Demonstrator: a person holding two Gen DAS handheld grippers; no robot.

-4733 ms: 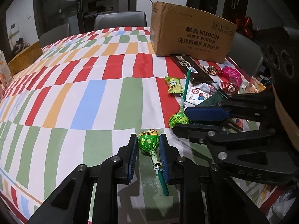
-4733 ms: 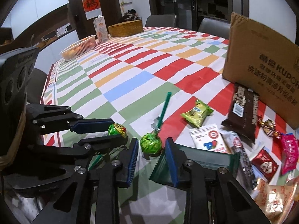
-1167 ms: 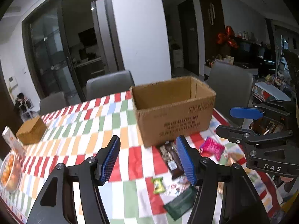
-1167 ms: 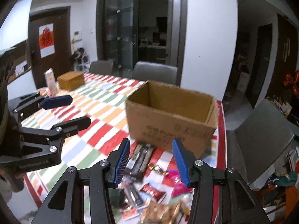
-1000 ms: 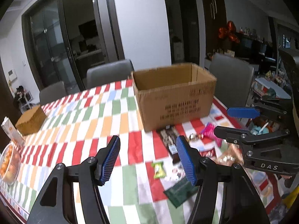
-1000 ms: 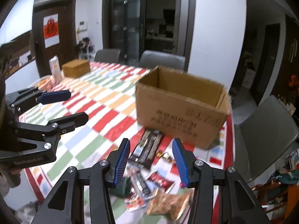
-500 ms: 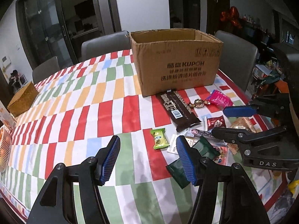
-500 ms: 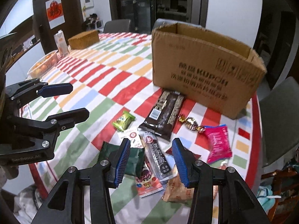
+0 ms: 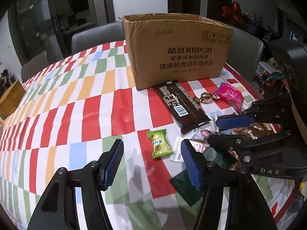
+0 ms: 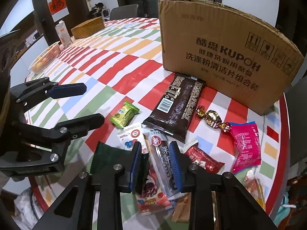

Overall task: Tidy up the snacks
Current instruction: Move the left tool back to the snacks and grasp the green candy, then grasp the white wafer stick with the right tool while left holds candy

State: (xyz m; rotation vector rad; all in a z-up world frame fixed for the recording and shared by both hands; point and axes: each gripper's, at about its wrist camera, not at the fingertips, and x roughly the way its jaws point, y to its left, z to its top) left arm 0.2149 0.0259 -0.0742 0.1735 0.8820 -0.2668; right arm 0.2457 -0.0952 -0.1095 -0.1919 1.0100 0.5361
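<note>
Between the right gripper's closing jaws, long dark snack stick, not yet pinched.

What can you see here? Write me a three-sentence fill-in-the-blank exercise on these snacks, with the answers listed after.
1. The long dark brown packet lies with one end against the cardboard ____.
2. The small packet between the tips of the open left tongs is ____ in colour.
3. The foil-wrapped candy lies between the long dark brown packet and a ____ packet.

Missing words: box; green; pink.
</note>
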